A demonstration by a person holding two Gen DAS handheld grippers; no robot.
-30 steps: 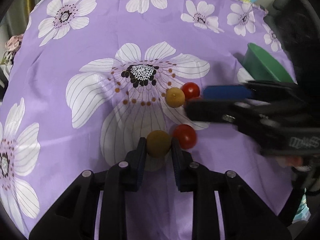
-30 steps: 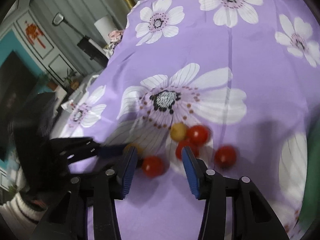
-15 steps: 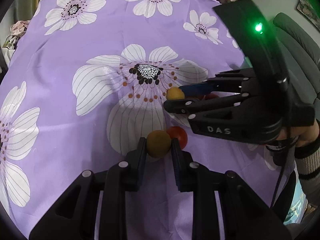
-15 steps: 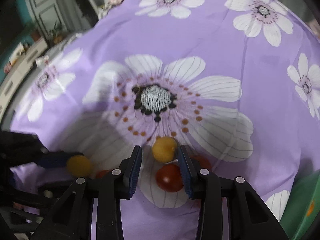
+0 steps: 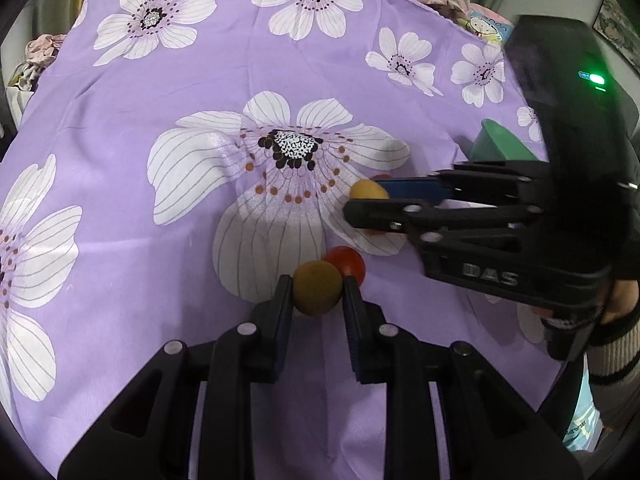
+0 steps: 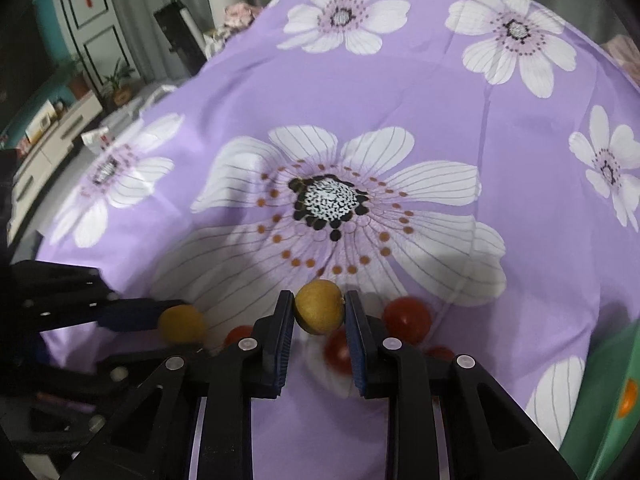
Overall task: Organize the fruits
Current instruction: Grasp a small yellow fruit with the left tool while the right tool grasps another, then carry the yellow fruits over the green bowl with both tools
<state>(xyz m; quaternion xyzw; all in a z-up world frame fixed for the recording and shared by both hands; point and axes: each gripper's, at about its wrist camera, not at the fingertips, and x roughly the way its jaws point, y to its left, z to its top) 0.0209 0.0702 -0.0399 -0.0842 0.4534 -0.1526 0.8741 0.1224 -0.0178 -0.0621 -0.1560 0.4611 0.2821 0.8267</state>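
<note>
Since the earlier frame the right gripper (image 6: 319,311) has been swung over the fruits and closed on a yellow fruit (image 6: 319,307). Another yellow fruit (image 5: 317,288) is clamped by the left gripper (image 5: 316,290), red tomatoes (image 6: 407,319) just beside. "DAS" is read on the right gripper, tilted down over the cloth (image 5: 120,152), open room beyond.

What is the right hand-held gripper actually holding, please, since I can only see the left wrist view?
Observer: In the right wrist view, the right hand-held gripper is shut on a yellow fruit, pressed from both sides; its jaws have just been closing.
Operator: Thank you. Are there red ones close to it?
Observer: Yes, a red fruit lies just right of that gripper, and a blurred red fruit shows under the held one.
Operator: And does the green container show anything?
Observer: The green container carries an orange mark on its wall.
</note>
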